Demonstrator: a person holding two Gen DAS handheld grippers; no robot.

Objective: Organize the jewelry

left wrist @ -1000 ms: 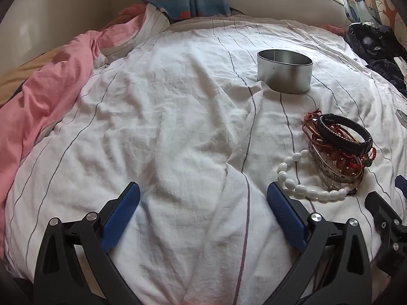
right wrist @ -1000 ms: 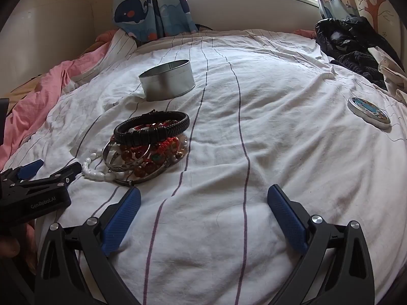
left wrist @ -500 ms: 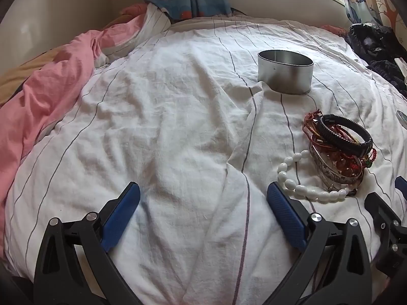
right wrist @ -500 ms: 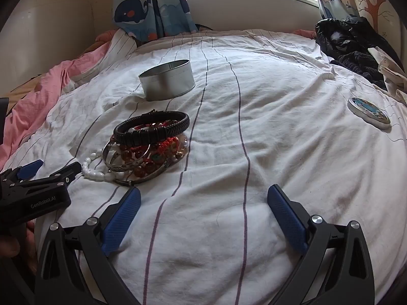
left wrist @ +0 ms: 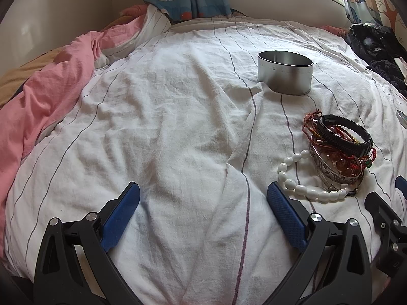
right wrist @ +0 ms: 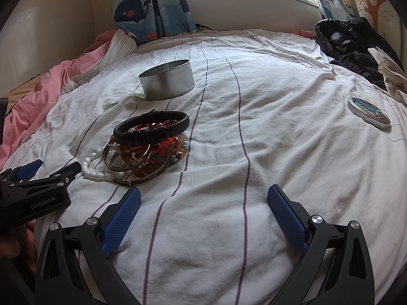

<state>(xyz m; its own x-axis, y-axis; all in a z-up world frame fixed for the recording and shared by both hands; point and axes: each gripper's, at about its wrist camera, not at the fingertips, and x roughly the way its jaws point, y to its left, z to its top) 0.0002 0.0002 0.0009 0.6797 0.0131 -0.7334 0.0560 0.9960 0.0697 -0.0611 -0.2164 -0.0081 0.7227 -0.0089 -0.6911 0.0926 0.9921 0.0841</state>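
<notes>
Left wrist view: the left gripper (left wrist: pixel 203 198) hovers low over the striped white bedsheet (left wrist: pixel 178 132), jaws spread wide, nothing between them. Just beyond its right finger lies the white bead bracelet (left wrist: pixel 302 185), touching the jewelry pile (left wrist: pixel 338 147). The pile holds an engraved silver bangle (left wrist: pixel 328 170), amber beads, red cord bracelets and, on top, a black braided bracelet (left wrist: pixel 343 132). Farther off stands an open round metal tin (left wrist: pixel 285 76), apart from the pile. A pink blanket (left wrist: pixel 45 96) lies bunched at the far left.

Right wrist view: the right gripper (right wrist: pixel 203 200) also hovers over bare sheet, jaws spread, holding nothing. The pile (right wrist: pixel 150 147) sits ahead to its left, the tin (right wrist: pixel 168 80) beyond. A round decorated lid (right wrist: pixel 368 111) lies well apart to the right. Dark clothing (right wrist: pixel 351 43) is heaped near the whale-print curtain (right wrist: pixel 150 7) and window.
</notes>
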